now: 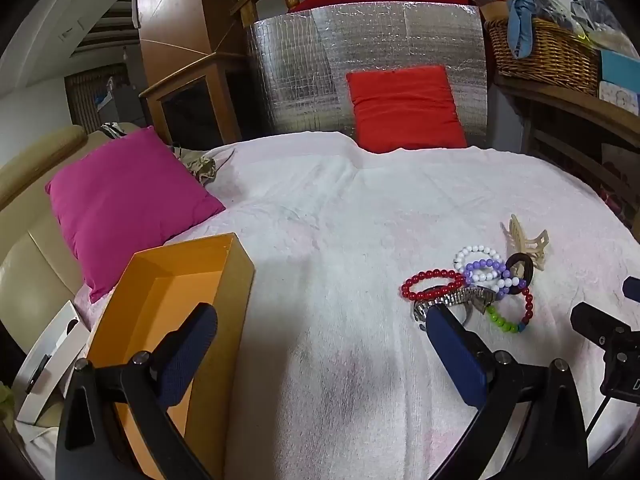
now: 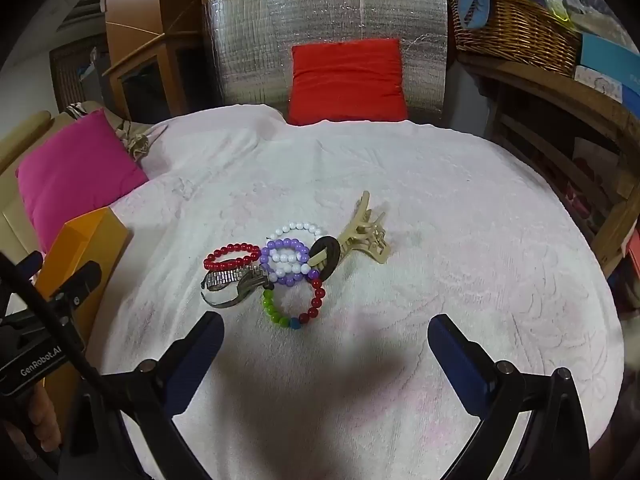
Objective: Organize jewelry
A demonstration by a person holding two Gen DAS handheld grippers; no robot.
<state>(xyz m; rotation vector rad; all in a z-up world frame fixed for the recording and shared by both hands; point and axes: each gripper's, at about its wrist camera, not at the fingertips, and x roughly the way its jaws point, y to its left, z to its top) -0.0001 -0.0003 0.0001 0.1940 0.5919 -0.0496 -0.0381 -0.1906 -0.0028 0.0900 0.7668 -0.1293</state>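
Observation:
A small heap of jewelry lies on the white towel (image 2: 440,208): a red bead bracelet (image 2: 230,256), a metal watch (image 2: 230,284), a purple-and-white bead bracelet (image 2: 285,261), a green, blue and red bracelet (image 2: 294,304), a dark ring (image 2: 326,258) and a beige hair claw (image 2: 366,234). An open orange box (image 1: 176,300) stands at the left, empty inside. My left gripper (image 1: 320,320) is open, its left finger over the box, its right finger just before the watch (image 1: 448,300). My right gripper (image 2: 326,334) hovers open just short of the heap.
A magenta pillow (image 1: 124,204) lies beyond the box on a beige sofa. A red cushion (image 2: 348,80) leans on a silver foil panel at the back. A wicker basket (image 2: 516,32) sits on a wooden shelf at the right. White card packaging (image 1: 52,352) lies left of the box.

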